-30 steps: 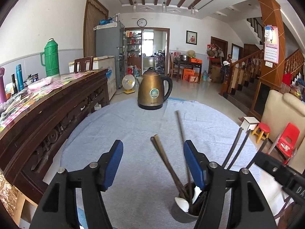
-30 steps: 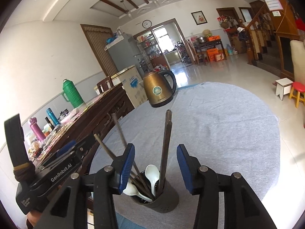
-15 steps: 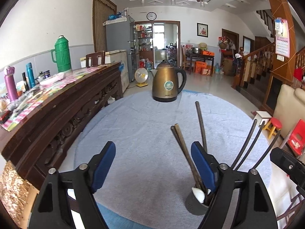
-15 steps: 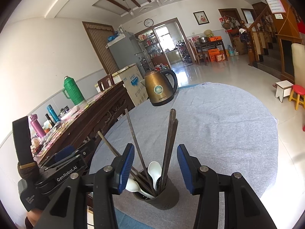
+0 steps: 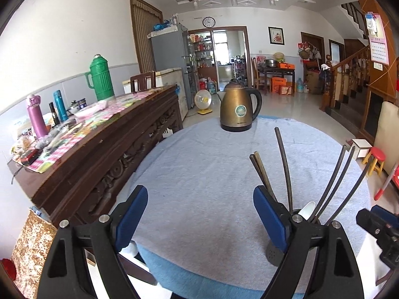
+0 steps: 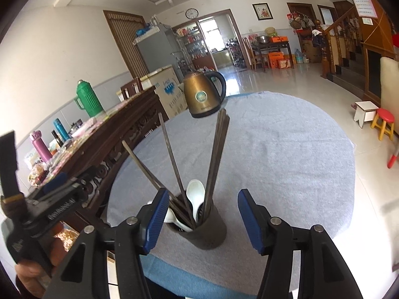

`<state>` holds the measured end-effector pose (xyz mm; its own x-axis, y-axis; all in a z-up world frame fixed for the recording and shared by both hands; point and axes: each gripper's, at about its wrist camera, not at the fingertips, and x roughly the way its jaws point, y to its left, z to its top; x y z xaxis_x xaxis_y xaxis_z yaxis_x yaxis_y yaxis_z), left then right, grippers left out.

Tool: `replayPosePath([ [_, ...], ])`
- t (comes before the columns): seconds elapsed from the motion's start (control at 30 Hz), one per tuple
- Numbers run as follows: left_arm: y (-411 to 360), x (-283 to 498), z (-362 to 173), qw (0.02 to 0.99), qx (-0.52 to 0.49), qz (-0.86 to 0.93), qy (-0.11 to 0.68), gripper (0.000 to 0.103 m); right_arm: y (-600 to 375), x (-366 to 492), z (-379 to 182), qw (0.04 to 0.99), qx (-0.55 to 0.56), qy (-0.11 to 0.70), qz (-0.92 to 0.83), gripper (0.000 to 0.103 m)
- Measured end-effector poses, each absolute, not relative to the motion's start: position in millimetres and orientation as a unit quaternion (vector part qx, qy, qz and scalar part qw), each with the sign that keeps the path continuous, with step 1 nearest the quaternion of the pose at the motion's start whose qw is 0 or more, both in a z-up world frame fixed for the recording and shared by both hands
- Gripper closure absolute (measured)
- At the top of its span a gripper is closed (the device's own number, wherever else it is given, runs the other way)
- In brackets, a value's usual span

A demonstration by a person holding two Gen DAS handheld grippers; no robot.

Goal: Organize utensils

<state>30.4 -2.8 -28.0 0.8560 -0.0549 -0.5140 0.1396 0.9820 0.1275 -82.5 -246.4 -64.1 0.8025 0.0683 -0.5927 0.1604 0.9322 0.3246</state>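
**Both tools drawn back from the filled utensil holder**

Since a second ago both tools have pulled back and up from the holder, and the right tool's jaws have spread wider.

Left wrist view: the left tool [image 5: 200, 215] stands wide apart and holds nothing, above the round surface [image 5: 199, 174] with its grey-blue cloth. The dark utensil holder [image 5: 275, 253] sits low at the right, partly hidden behind the right finger. Chopsticks [image 5: 284, 159] fan out of it, and a white spoon [image 5: 307, 208] shows at its rim. A bronze electric kettle [image 5: 238, 109] stands at the far side of the surface, well apart from the holder. The right tool [image 5: 379, 226] shows at the right edge.

Right wrist view: the right tool [image 6: 199, 216] is wide and empty, with the utensil holder [image 6: 207, 231] seen between its fingers, near the close edge of the surface [image 6: 286, 162]. Chopsticks [image 6: 217, 157] lean outward from it beside white spoons [image 6: 195, 189]. The kettle [image 6: 203, 94] stands beyond. The left tool [image 6: 54, 182] is at the left, its opening unclear here.
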Motion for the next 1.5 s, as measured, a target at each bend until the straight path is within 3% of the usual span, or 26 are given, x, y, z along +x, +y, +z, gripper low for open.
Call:
replayPosePath([
  [0.37,13,-16,1,0.972,0.093,-0.027,0.214,0.014,-229,-108,-56,0.931,0.158,0.327,-0.033,0.041],
  [0.63,21,-49,26,0.982,0.094,-0.025,0.165,0.004,-218,-137,-43,0.941,0.14,0.305,-0.048,0.038],
  [1.5,35,-54,13,0.975,0.093,-0.014,0.199,0.003,-205,-149,-39,0.948,0.122,0.287,-0.069,0.038],
])
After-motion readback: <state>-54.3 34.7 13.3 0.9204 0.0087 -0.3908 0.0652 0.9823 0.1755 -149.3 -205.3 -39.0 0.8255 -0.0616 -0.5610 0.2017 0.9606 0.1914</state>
